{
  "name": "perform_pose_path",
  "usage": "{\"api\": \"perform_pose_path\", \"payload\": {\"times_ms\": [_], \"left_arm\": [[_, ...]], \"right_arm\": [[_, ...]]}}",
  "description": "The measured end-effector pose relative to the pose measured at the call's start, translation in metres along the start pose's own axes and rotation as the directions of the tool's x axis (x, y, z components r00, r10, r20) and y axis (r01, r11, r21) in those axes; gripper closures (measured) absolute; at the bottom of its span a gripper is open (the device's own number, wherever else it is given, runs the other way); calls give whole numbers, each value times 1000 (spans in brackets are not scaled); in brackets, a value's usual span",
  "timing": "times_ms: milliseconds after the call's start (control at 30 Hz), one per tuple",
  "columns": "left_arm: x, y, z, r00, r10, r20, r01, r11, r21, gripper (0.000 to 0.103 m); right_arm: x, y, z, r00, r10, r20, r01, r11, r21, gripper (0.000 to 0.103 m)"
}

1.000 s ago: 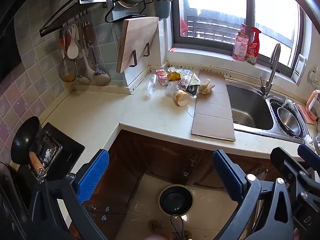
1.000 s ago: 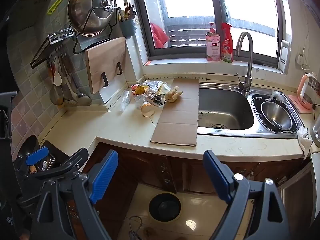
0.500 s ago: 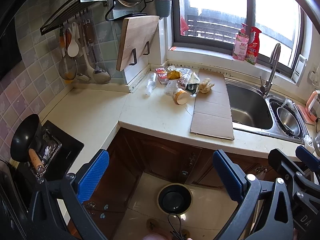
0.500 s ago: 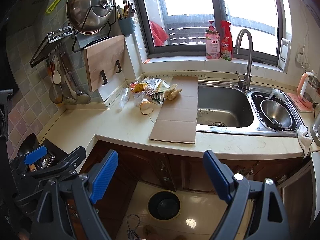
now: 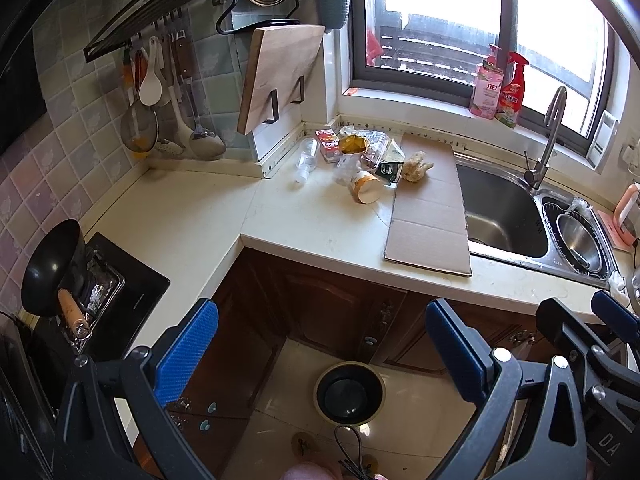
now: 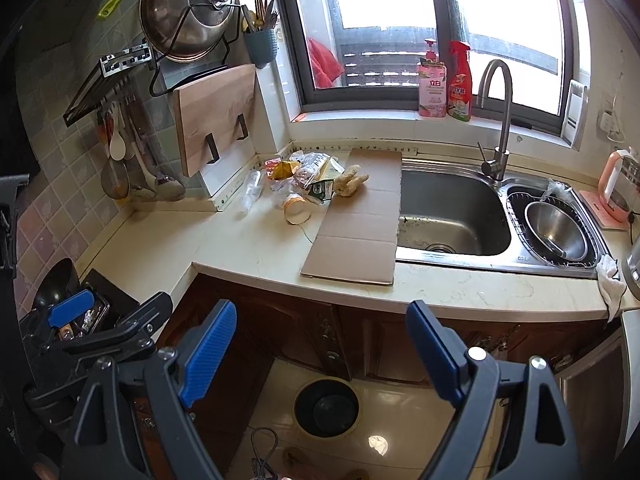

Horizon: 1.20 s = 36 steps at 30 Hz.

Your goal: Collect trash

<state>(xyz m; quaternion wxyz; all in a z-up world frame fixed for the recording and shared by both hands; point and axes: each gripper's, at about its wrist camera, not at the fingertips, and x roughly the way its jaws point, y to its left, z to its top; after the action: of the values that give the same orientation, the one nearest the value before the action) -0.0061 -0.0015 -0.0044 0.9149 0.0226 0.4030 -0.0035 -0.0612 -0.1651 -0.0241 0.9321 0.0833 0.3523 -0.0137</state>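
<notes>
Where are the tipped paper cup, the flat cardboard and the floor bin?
paper cup (image 5: 365, 191), left wrist view, its side wall.
cardboard (image 6: 356, 236), right wrist view, bare middle panel.
bin (image 6: 326, 406), right wrist view, dark inside.

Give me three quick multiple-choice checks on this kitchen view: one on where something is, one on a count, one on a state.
1. Where is the bin?
A. on the floor below the counter
B. in the sink
C. on the windowsill

2. How many bottles stand on the windowsill?
A. one
B. two
C. four

3. What state is the paper cup in?
A. upright
B. held in a gripper
C. tipped on its side

Answers:
1 A, it sits on the tiles in front of the cabinets.
2 B, a pink bottle and a red spray bottle stand side by side.
3 C, its mouth faces sideways on the counter; both the left gripper and right gripper are open and empty.
</notes>
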Motion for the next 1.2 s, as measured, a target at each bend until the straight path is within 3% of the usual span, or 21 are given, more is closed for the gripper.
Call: {"api": "perform_pose_path", "payload": {"times_ms": [900,1200], "left_arm": [[0,0,-2,1000,1,2,-1,1000,0,1],[-11,3,-6,998,23,52,-23,1000,4,1]], "right_arm": [[0,1,0,1000,0,-1,0,1000,0,15],[-7,3,-2,999,22,27,-21,1000,-8,15]]}}
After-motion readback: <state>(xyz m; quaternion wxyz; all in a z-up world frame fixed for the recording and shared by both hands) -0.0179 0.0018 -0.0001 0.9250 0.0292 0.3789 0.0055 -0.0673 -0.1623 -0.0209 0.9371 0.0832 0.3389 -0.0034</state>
